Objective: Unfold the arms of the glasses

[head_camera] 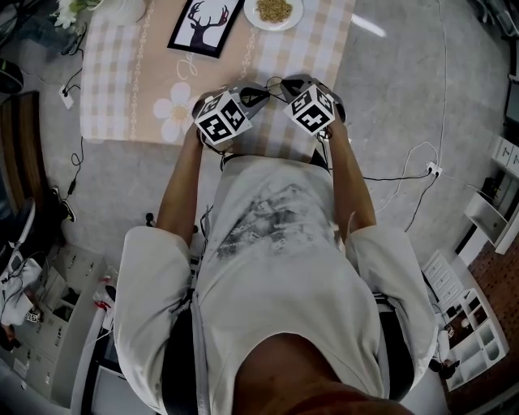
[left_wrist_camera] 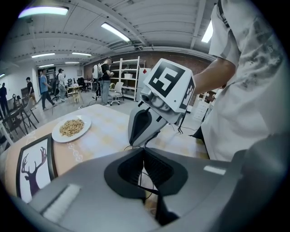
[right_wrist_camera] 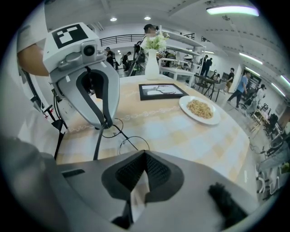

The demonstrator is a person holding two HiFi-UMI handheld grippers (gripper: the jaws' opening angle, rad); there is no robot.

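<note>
Thin wire-framed glasses with round lenses (right_wrist_camera: 132,143) hang just above the checked tablecloth (right_wrist_camera: 181,136), stretched between my two grippers. My left gripper (left_wrist_camera: 144,152) is shut, and a thin black wire of the glasses runs out from between its pads. My right gripper (right_wrist_camera: 144,155) is shut too, with a glasses wire leading straight into its tip. In the head view the left gripper (head_camera: 264,95) and the right gripper (head_camera: 281,85) point at each other, tips almost meeting near the table's front edge. Which part of the frame each one pinches is hidden.
A white plate of grains (head_camera: 274,10) and a framed deer picture (head_camera: 205,24) lie further back on the table. A white vase of flowers (right_wrist_camera: 152,63) stands at the far end. Cables trail over the floor (head_camera: 405,170). People stand by shelves in the background (left_wrist_camera: 103,77).
</note>
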